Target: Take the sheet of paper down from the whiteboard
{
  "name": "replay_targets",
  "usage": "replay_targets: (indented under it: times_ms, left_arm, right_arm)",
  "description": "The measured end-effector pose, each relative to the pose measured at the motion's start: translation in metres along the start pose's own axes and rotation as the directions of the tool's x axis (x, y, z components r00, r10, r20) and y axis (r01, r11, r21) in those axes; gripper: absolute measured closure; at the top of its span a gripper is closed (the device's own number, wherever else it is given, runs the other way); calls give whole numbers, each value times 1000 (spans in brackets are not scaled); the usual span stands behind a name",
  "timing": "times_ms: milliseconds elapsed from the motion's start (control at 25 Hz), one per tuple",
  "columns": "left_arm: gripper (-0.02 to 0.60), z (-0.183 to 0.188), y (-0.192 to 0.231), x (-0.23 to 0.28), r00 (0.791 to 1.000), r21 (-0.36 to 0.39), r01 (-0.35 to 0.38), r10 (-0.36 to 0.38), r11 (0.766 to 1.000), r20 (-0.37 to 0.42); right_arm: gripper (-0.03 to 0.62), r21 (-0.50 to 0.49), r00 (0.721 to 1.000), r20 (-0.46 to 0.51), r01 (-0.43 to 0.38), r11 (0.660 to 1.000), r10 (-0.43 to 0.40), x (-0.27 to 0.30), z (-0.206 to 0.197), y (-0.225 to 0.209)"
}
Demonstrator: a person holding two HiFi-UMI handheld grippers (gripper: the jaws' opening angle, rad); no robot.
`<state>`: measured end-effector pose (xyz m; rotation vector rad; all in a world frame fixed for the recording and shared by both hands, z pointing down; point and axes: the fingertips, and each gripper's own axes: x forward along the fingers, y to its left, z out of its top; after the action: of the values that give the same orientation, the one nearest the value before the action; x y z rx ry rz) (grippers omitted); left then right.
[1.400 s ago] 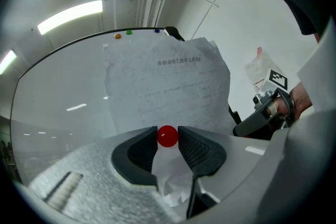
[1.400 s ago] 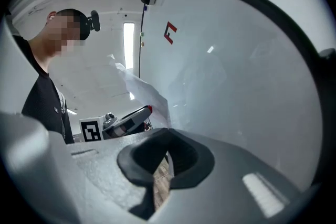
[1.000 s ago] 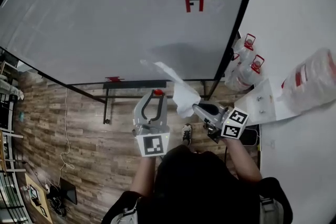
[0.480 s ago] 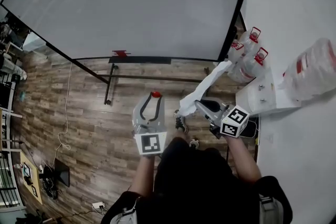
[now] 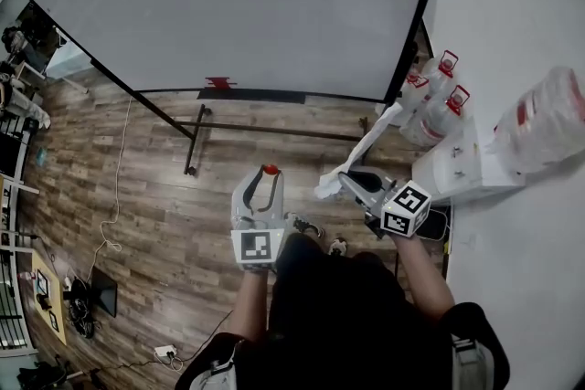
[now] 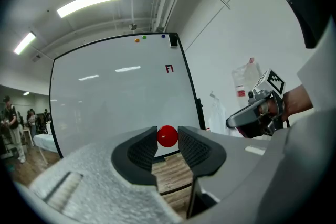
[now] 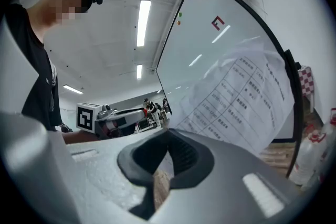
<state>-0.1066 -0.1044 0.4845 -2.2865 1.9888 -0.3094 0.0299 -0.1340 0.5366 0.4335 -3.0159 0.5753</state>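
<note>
Paper (image 7: pixel 242 96) is hanging off the whiteboard (image 5: pixel 247 5), just beside its lower right corner. The right gripper (image 7: pixel 167 152) is pinching the paper's edge in closed jaws. The left gripper (image 6: pixel 168 140) is clamping a red ball (image 6: pixel 168 136) between its jaw tips, below the whiteboard's bottom edge.

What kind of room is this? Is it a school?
Probably an office or workroom, though I can't be sure it's not a school. There's a big whiteboard on a stand, long strip lights on the ceiling, and water jugs by the wall.
</note>
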Motion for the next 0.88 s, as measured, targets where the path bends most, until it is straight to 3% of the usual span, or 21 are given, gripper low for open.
replay_targets:
  times_ms: [200,400,880]
  left_arm:
    - [451,-32,5,3,995,-99,75,-81,992,-58]
    - [451,-33,11,8,996,-106,74,-80,992,-49]
    - [451,-30,-1,4,997,-125,65,-70,990,-38]
  right_arm:
    - [589,-26,999,-28,45,999,-46,6,-4,-2]
    - [589,-47,994,-24,104,994,-105,13,-1,-14]
    - [589,-72,994,-66,88,994,-93,2,-7,-11]
